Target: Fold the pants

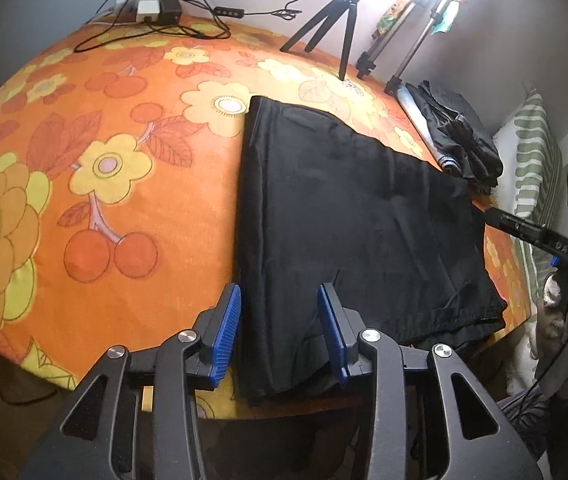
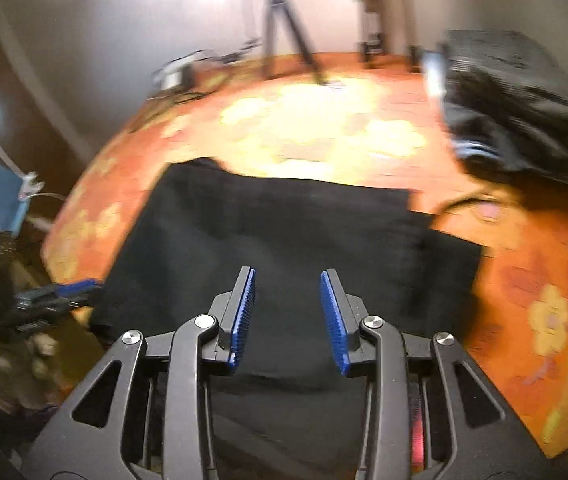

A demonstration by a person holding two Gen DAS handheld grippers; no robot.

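Black pants (image 1: 355,216) folded on floral cloth (image 1: 104,160) | left gripper (image 1: 280,312) jaws apart, empty; right gripper (image 2: 287,304) likewise | no legible writing

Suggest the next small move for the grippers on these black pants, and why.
Probably lower the left gripper and close it on the near edge of the folded black fabric pants: its jaws stand open with nothing pinched, and the right gripper is open too.
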